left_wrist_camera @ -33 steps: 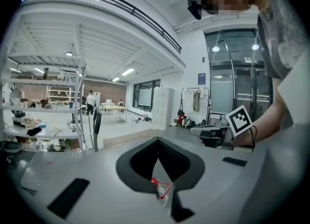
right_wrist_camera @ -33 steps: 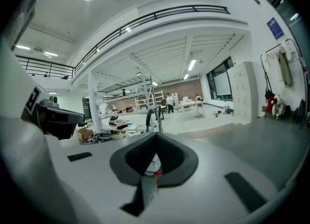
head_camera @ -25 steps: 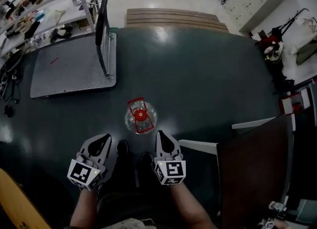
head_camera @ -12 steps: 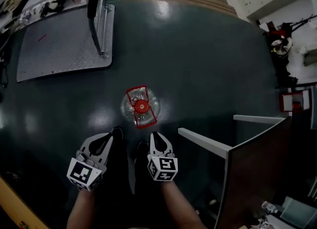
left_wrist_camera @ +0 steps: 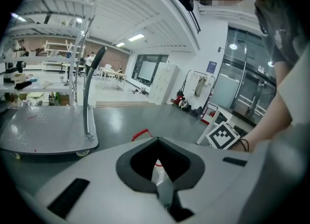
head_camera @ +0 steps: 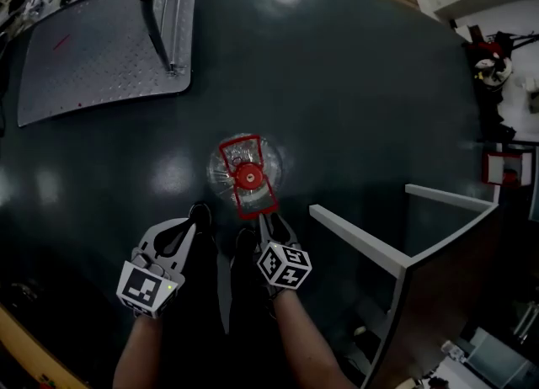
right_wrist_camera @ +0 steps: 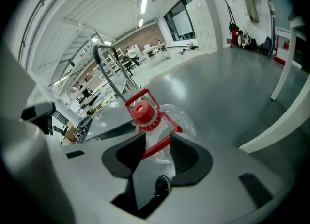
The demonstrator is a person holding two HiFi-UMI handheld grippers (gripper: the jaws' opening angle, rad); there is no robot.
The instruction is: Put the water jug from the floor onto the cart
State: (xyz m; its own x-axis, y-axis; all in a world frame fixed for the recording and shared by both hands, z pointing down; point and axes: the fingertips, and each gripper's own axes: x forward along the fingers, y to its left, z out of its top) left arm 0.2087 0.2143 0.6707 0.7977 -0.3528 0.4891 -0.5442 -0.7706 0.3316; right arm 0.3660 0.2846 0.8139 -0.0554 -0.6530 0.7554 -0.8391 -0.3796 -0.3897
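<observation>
A dark glossy floor point(head_camera: 362, 109) fills the room. The flat metal cart point(head_camera: 93, 59), with its upright push handle, stands at the far left. The clear water jug point(head_camera: 246, 173), with a red cap and red handle, stands upright mid-floor, well apart from the cart. Just near of it the right gripper point(head_camera: 271, 222) has jaws apart, just been opening, the jug's handle in the gap and unpressed. To its left, the left gripper point(head_camera: 187, 229) has jaws together, empty

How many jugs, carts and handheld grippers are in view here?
Water jug: 1
Cart: 1
Grippers: 2 (left gripper shut; right gripper jaws just opened, the jug's red handle between their tips)
Total: 4
</observation>
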